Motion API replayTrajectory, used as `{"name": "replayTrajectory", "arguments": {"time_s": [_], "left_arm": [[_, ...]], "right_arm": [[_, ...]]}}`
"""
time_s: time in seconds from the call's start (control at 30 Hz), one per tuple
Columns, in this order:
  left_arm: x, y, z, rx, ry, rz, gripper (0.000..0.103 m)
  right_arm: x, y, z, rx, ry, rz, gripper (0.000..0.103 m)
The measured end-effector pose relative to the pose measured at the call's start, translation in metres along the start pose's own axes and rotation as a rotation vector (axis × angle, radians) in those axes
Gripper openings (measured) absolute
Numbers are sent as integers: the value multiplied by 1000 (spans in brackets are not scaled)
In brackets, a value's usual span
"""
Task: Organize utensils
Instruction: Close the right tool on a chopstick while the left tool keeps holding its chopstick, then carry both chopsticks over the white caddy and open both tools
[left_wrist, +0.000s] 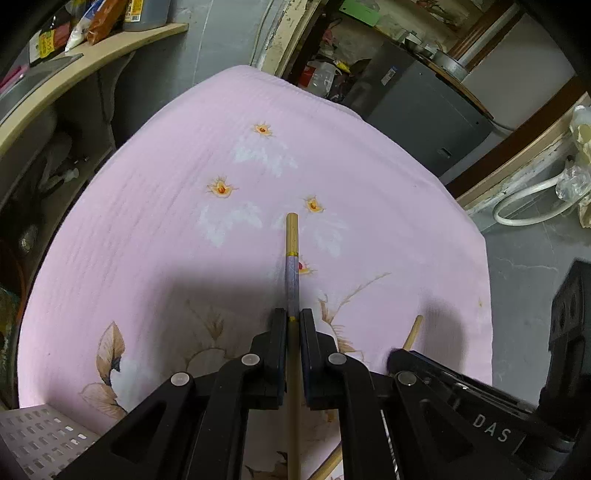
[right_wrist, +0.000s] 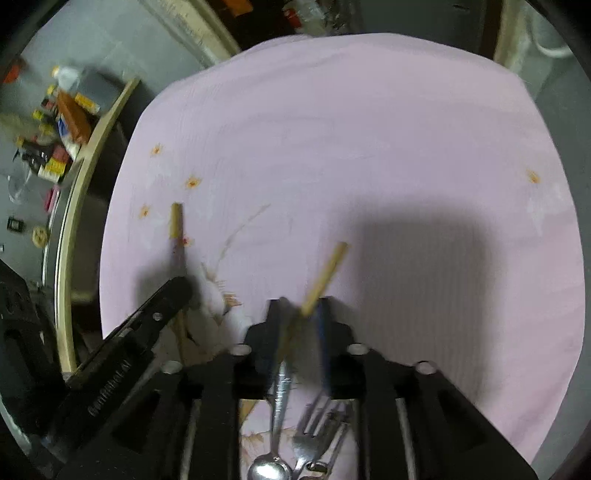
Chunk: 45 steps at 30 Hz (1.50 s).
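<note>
1. Left wrist view: your left hand-held gripper (left_wrist: 293, 325) is clenched on a chopstick (left_wrist: 292, 254) above the pink-clothed worktop (left_wrist: 147, 221); keep it upright.
2. Right wrist view: your right hand-held gripper (right_wrist: 301, 314) stands parted around a second chopstick (right_wrist: 327, 275), spoon (right_wrist: 275, 443) and fork (right_wrist: 314, 432) below; close squarely.

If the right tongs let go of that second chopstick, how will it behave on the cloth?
The second chopstick looks round and thin, so it would probably roll. It seems stiff and light. The soft pink cloth may slow it.
</note>
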<state>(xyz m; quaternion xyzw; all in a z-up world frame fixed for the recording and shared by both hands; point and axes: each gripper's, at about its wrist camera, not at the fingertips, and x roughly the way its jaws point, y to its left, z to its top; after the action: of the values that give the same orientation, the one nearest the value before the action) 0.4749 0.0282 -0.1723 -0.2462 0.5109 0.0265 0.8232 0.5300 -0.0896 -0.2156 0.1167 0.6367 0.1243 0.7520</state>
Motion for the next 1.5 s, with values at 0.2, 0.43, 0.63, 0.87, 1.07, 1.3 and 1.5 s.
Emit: {"name": "replayTrajectory", "arguments": {"time_s": [0.2,0.43,0.63,0.87,1.07,1.3,1.5], "left_arm": [[2,6,-1,-31,3,-20,7],[3,8,-2,-45,-1,-36,7],[-6,1,-4,6,-36,-65,7],[-38,-35,-11,136,-110,-119,7],[-109,-62,-25,256,-227,-218,7],[-220,-47,-26,277,-446,-277,7],[-308,5,-7,262,-712,-254,7]], "right_arm": [[0,16,8,-74,31,-66,9],[-9,2,8,-18,-17,30,5],[-22,-23,-1,40,-85,182,5],[-82,-46,-38,69,-295,351,5],[-145,-54,-74,12,-505,365,4],[-252,-48,-98,-80,-761,387,4],[-314,13,-106,-264,-866,458,4]]}}
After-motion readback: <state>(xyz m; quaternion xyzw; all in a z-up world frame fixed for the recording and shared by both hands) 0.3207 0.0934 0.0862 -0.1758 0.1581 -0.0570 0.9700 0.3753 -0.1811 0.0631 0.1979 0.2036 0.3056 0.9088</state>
